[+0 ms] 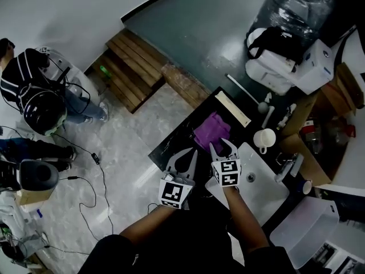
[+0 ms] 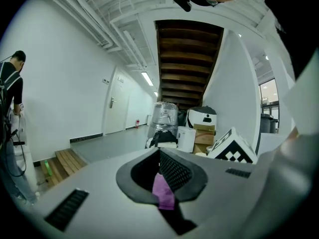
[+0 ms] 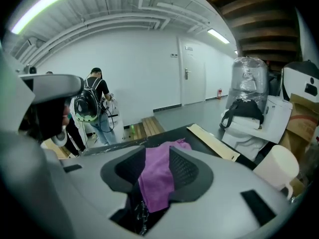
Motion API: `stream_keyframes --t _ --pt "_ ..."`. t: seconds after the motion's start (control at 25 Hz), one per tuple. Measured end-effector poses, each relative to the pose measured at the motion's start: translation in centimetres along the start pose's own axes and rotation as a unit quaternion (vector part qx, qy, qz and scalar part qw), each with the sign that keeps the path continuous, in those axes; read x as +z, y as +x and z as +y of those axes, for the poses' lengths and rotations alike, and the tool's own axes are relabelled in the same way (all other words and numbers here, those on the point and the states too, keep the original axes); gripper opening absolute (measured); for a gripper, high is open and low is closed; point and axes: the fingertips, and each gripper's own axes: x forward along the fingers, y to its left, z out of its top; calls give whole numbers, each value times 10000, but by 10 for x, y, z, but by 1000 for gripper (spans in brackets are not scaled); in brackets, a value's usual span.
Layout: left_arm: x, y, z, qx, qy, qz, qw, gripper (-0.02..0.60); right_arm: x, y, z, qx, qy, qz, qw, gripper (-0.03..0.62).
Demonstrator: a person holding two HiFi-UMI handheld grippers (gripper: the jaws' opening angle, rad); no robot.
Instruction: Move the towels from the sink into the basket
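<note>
Right then, nearest first: held the left gripper (image 1: pixel 188 153) low over the near edge of the dark counter (image 1: pixel 181 131), tips pinched together on nothing, only a sliver of purple glimpsed through the gap behind them. Just beside it, carried the right gripper (image 1: pixel 223 147) angled downward, jaws standing apart and empty, clamped on nothing.

Straight ahead of that open pair, found the purple towel (image 1: pixel 212 131), lying not in the sink (image 1: pixel 259 190) but on the counter, crumpled into a strip running away from the right gripper, more or less along its own pointing line. Looked, then, like a straddle across the short width, one pad either side. Clearly the nearer hand, the right, with the left off to the towel's left side and a touch further back. Couldn't call contact from above: right tips either brushing the near hem or hanging just shy of it.

Off to the right, checked the sink: bare white basin wherever visible, no cloth in it, though partly covered by the right forearm (image 1: pixel 245 216). Beyond its far corner, spotted a white cup (image 1: pixel 264 137), contents out of sight.

Further out, searched every view for the basket and found none. Judged the drop-off spot unknown for now, so a grab first, a hunt for the basket after.
</note>
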Motion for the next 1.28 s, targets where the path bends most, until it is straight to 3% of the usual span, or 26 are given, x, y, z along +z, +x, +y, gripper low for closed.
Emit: stream_keyframes --t 0.44,0.56,0.76,0.84,1.0,1.28 --pt "-18 8 13 185 -197 202 9994 11 -36 67 -26 12 -333 840 9959 316" --pt "-22 6 15 195 -208 250 9993 11 -47 79 -28 101 -555 1248 9906 331" --pt "-27 1 19 236 -237 307 9990 11 -53 86 -27 202 -543 1284 9900 330" --pt "-27 -1 19 231 -230 306 9990 11 -53 87 -24 240 -578 1324 9892 292" --pt "-19 -7 18 220 -224 243 9992 11 -51 84 -7 332 -718 1398 9870 99" --pt "-8 -31 27 329 -219 135 9991 11 -40 55 -3 0 -375 952 9947 86"
